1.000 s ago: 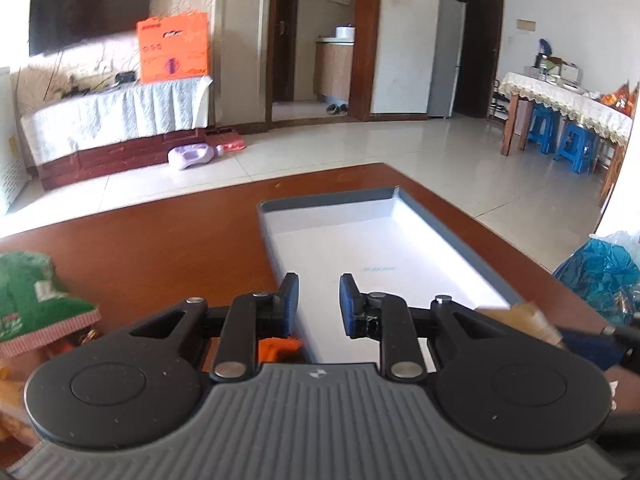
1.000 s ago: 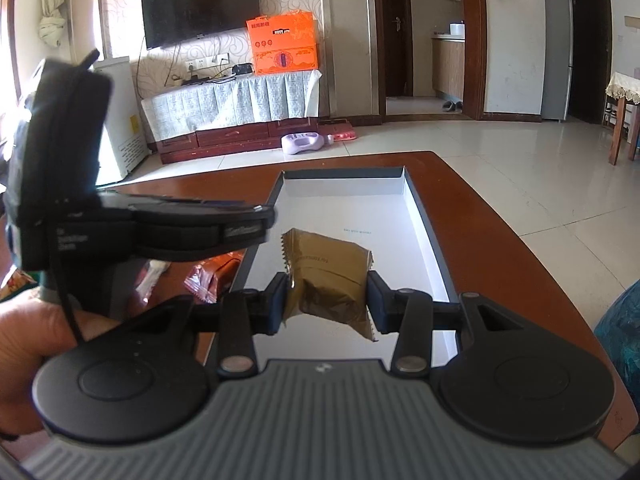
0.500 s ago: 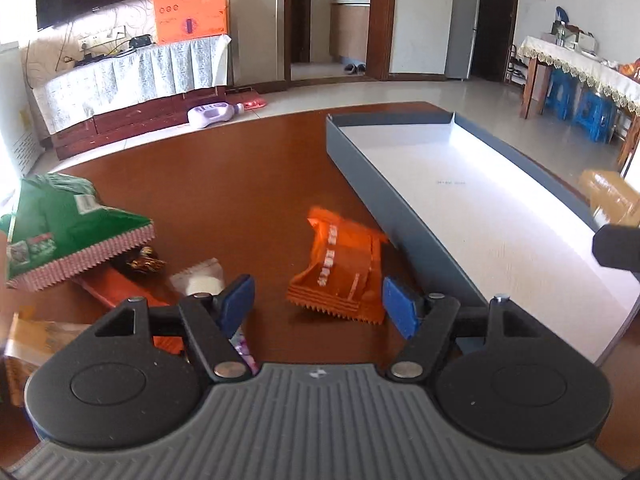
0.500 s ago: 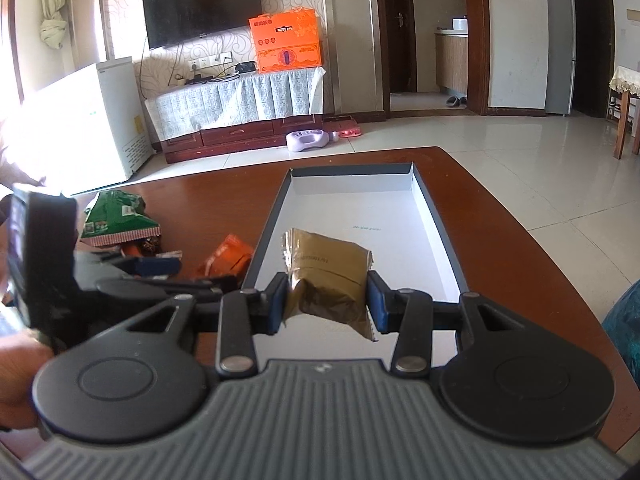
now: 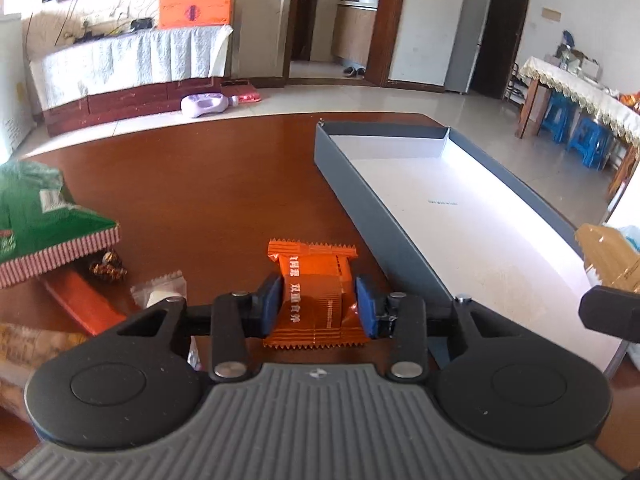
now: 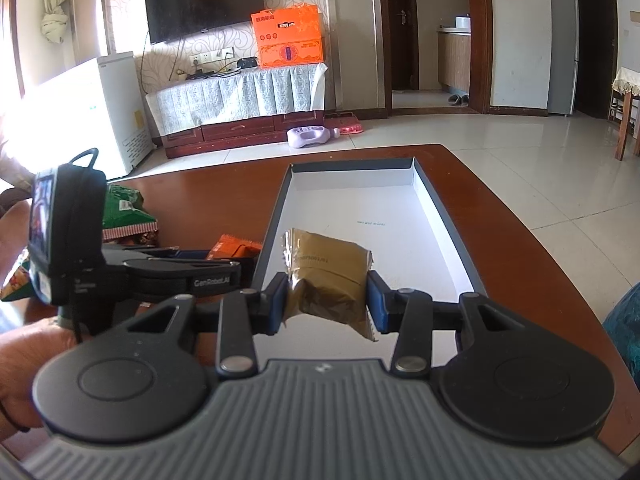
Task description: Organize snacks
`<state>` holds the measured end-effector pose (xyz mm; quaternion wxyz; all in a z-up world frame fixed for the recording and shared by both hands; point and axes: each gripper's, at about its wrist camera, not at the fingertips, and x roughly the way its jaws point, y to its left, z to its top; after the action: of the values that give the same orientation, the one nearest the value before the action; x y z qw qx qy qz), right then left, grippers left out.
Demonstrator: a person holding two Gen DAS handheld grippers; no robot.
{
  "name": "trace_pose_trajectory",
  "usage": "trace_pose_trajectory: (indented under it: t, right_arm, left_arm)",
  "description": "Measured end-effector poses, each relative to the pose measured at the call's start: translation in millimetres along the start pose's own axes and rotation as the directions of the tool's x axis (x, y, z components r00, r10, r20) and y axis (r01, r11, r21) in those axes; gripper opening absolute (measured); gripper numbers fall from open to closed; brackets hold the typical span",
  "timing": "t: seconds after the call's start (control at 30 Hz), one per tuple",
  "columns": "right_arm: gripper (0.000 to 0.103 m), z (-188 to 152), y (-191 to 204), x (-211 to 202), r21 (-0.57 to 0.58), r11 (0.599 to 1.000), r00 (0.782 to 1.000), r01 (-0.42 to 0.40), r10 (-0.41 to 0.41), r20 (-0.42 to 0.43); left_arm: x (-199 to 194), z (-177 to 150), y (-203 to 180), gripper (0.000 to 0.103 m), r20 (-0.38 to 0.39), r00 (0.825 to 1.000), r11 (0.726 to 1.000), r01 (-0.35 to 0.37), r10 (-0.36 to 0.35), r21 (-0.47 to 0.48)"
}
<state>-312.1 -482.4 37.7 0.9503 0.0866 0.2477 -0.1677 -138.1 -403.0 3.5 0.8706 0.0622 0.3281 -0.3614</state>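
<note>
An orange snack packet (image 5: 316, 292) lies on the brown table just left of the grey tray (image 5: 360, 184). My left gripper (image 5: 319, 304) is low over it, jaws closing, both blue pads against the packet's sides. In the right wrist view the same orange packet (image 6: 232, 246) peeks out behind the left gripper (image 6: 224, 258), which a hand holds. My right gripper (image 6: 327, 304) is shut on a gold snack packet (image 6: 328, 280), held up over the near end of the white-floored tray (image 6: 440, 208). That gold packet (image 5: 608, 256) also shows at the right edge of the left wrist view.
A green snack bag (image 5: 36, 216) lies at the left with a red packet (image 5: 80, 304), dark candies (image 5: 106, 268) and a small clear wrapper (image 5: 164, 288) beside it. A blue plastic bag (image 6: 624, 332) sits off the table's right edge.
My left gripper swung left off the tray and came down over the orange packet; its jaws spread wide, then closed onto the packet. The right gripper and gold packet stayed put.
</note>
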Motion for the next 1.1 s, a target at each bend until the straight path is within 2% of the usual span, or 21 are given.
trace_pose_trajectory:
  t: [0.13, 0.37, 0.63, 0.83, 1.1]
  right_arm:
    - [0.044, -0.3, 0.9, -1.2, 0.001, 1.0, 1.0, -0.008, 0.007, 0.004]
    - [0.044, -2.1, -0.9, -8.0, 0.004, 1.0, 1.0, -0.021, 0.021, 0.02]
    - [0.044, -3.1, -7.4, -11.2, 0.004, 1.0, 1.0, -0.009, 0.009, 0.03]
    - [0.044, -0.4, -10.0, -9.7, -0.013, 0.999, 0.998, 0.05, -0.05, 0.042]
    - [0.044, 1.1, -23.5, 6.0, -0.011, 0.993, 0.993, 0.118, -0.118, 0.01]
  left_arm:
    - [-13.2, 3.8, -1.7, 0.044, 0.033, 0.998, 0.999, -0.052, 0.052, 0.011]
    - [-47.5, 13.8, -6.9, 0.044, 0.101, 0.993, 0.998, -0.065, 0.062, 0.026]
    - [-68.1, 18.8, -30.3, 0.044, 0.125, 0.992, 0.998, -0.026, 0.017, 0.064]
    - [-66.0, 22.1, -46.4, 0.044, 0.129, 0.992, 0.997, -0.011, 0.001, 0.082]
    - [-45.9, 27.2, -75.9, 0.045, 0.117, 0.991, 0.993, 0.058, -0.07, 0.104]
